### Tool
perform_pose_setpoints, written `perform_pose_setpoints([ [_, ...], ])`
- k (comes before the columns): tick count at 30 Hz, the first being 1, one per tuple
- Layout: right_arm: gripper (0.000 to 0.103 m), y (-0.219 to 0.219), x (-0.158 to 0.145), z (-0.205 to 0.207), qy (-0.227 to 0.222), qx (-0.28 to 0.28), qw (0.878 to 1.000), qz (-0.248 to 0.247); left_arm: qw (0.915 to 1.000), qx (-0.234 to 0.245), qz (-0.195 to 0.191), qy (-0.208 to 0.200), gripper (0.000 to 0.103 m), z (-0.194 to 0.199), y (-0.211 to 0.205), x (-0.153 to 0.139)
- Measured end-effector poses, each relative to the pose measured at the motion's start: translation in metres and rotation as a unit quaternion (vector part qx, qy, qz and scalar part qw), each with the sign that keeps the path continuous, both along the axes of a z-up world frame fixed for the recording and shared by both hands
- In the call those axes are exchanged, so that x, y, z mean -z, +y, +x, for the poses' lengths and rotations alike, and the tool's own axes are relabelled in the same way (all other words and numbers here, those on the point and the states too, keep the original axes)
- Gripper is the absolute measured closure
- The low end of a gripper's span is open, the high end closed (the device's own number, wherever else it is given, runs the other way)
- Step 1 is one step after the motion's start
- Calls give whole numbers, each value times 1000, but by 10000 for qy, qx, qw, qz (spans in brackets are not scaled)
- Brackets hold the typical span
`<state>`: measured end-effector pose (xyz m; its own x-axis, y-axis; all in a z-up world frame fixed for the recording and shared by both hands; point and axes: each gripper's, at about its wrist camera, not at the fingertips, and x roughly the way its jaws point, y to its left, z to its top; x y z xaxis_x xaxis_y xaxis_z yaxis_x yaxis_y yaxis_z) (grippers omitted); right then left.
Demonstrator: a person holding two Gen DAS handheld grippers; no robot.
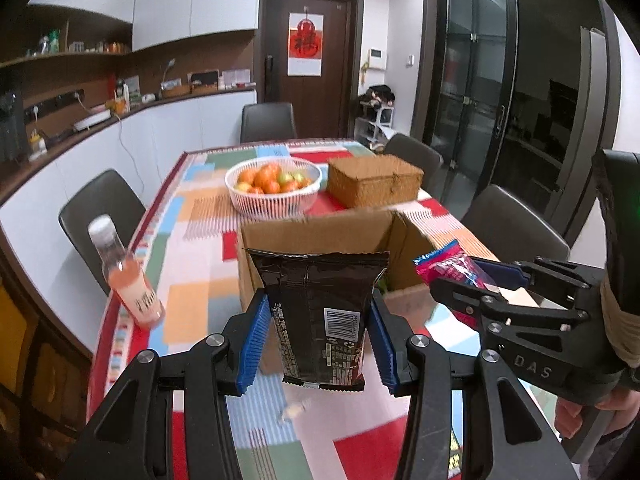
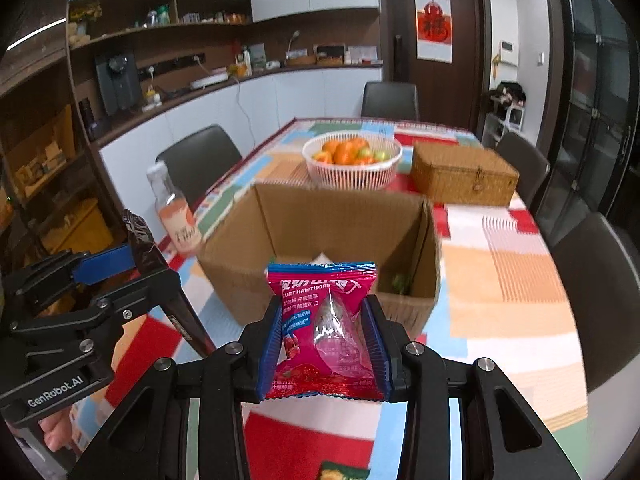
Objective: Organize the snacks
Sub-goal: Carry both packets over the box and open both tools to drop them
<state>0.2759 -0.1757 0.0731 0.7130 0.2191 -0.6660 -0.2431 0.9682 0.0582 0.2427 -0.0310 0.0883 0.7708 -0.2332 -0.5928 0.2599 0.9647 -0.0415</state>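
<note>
My left gripper (image 1: 318,340) is shut on a dark brown snack packet (image 1: 320,316), held upright above the table in front of an open cardboard box (image 1: 320,228). My right gripper (image 2: 325,350) is shut on a pink hawthorn snack packet (image 2: 326,328), also lifted just short of the same cardboard box (image 2: 320,220). Something small and green (image 2: 401,283) lies in the box's right corner. In the left wrist view the right gripper (image 1: 476,280) shows at the right with the pink packet (image 1: 444,268). The left gripper (image 2: 120,264) shows at the left of the right wrist view.
A bottle of pink drink (image 1: 128,280) stands near the table's left edge. Behind the box are a white basket of fruit (image 1: 274,184) and a wicker case (image 1: 374,180). A small wrapped candy (image 1: 294,410) lies on the patterned tablecloth (image 1: 192,240). Dark chairs (image 1: 100,208) surround the table.
</note>
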Motion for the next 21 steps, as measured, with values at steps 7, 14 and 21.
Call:
perform_pose_setpoints([
  [7, 63, 2, -18, 23, -144, 30, 9999, -91, 9998, -43, 78, -160, 56, 29, -3, -19],
  [14, 63, -1, -24, 57, -6, 64, 10000, 76, 9999, -31, 154, -66, 56, 69, -8, -24],
  [21, 63, -4, -19, 88, 97, 222, 9997, 63, 9987, -92, 330, 384, 56, 109, -17, -3],
])
